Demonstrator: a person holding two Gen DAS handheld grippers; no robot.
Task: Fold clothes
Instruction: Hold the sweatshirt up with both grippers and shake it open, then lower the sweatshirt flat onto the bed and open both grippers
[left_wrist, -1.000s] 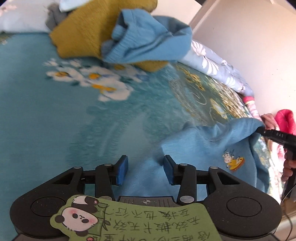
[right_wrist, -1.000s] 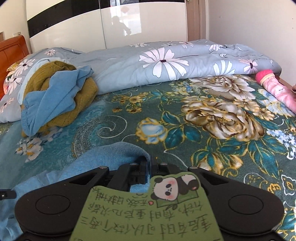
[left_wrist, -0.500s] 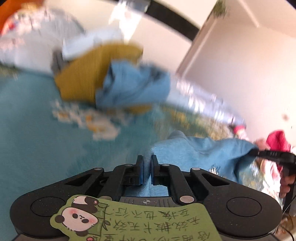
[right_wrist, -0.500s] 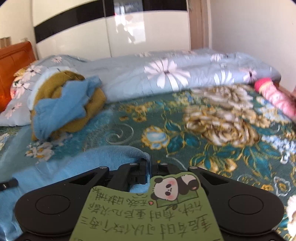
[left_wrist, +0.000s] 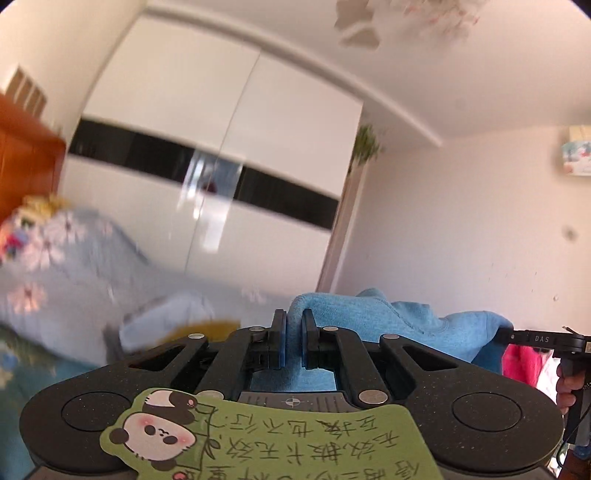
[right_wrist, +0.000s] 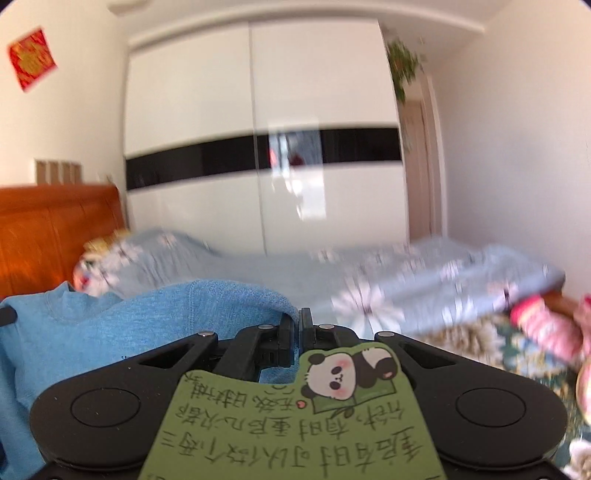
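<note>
A light blue sweatshirt (left_wrist: 399, 317) hangs stretched between my two grippers, lifted off the bed. My left gripper (left_wrist: 293, 328) is shut on one edge of it. In the right wrist view the same sweatshirt (right_wrist: 129, 325) spreads to the left, and my right gripper (right_wrist: 298, 325) is shut on its other edge. The right gripper's fingertip (left_wrist: 535, 338) shows at the far right of the left wrist view, pinching the cloth. The sweatshirt's lower part is hidden behind the gripper bodies.
A bed with a pale floral quilt (right_wrist: 406, 288) and an orange wooden headboard (right_wrist: 55, 229) lies below. A white wardrobe with a black band (right_wrist: 258, 155) stands behind. Pink clothes (right_wrist: 546, 325) lie at the right. A blurred yellow and blue pile (left_wrist: 177, 325) lies at the left.
My left gripper has shut on the sweatshirt's edge. Both grippers have risen and tilted up, lifting the sweatshirt off the bed, so the wardrobe and ceiling now fill the views.
</note>
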